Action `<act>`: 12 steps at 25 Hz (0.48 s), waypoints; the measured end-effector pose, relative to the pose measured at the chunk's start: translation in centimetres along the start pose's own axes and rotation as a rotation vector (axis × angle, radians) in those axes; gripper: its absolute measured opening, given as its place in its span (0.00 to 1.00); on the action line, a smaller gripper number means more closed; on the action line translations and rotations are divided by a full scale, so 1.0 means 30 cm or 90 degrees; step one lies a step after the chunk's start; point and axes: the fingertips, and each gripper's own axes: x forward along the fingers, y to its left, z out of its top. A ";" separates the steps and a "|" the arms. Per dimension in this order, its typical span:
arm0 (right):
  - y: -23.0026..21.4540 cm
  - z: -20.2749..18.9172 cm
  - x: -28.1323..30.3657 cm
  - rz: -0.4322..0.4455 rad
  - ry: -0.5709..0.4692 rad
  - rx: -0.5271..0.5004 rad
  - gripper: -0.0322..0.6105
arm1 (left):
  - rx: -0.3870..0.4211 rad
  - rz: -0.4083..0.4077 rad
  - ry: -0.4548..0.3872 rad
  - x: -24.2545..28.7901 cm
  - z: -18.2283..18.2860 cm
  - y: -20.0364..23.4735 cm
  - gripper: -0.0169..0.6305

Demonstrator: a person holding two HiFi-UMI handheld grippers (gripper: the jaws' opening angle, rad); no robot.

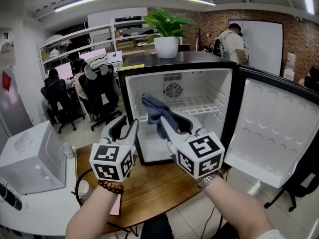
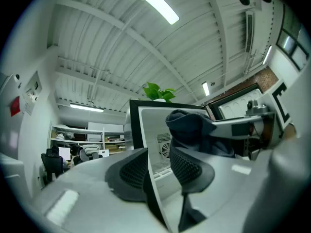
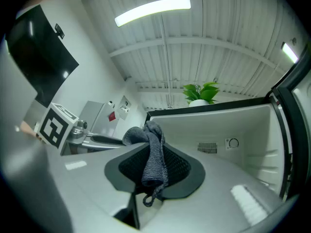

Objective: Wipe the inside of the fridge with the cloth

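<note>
In front of the open fridge point(image 1: 130, 103), the cloth point(image 1: 154, 111) is pinched between the narrowed jaws of the right gripper point(image 1: 172, 126). The left gripper point(image 1: 124, 125) is held alongside, jaws apart, nothing gripped.

No legible text, brand or number anywhere. The marker cube point(image 1: 112, 162) on the left gripper point(image 2: 158, 165) and its twin point(image 1: 201, 155) on the right gripper point(image 3: 154, 166) carry square black-and-white codes only, no characters. Yellow label point(image 1: 131, 67) on the fridge point(image 1: 179, 59) top, beyond the left gripper: print too small. Red sign point(image 2: 15, 106) on the wall, far left of the left gripper: possibly a safety notice, unreadable. Dial point(image 3: 233, 143) inside the fridge, ahead of the right gripper: no markings resolvable.
</note>
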 end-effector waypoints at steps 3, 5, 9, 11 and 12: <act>-0.018 -0.008 0.072 0.005 0.011 0.002 0.18 | 0.018 0.002 0.007 0.031 -0.001 0.019 0.24; -0.033 -0.018 0.118 0.008 0.019 0.006 0.18 | 0.030 0.006 0.007 0.050 0.002 0.036 0.25; -0.058 -0.044 0.199 0.015 0.032 0.012 0.18 | 0.024 0.010 0.010 0.082 -0.004 0.077 0.25; -0.063 -0.050 0.229 0.022 0.032 0.013 0.18 | 0.022 0.008 0.010 0.095 -0.008 0.086 0.25; -0.063 -0.051 0.243 0.027 0.031 0.014 0.18 | 0.022 0.006 0.009 0.101 -0.009 0.088 0.25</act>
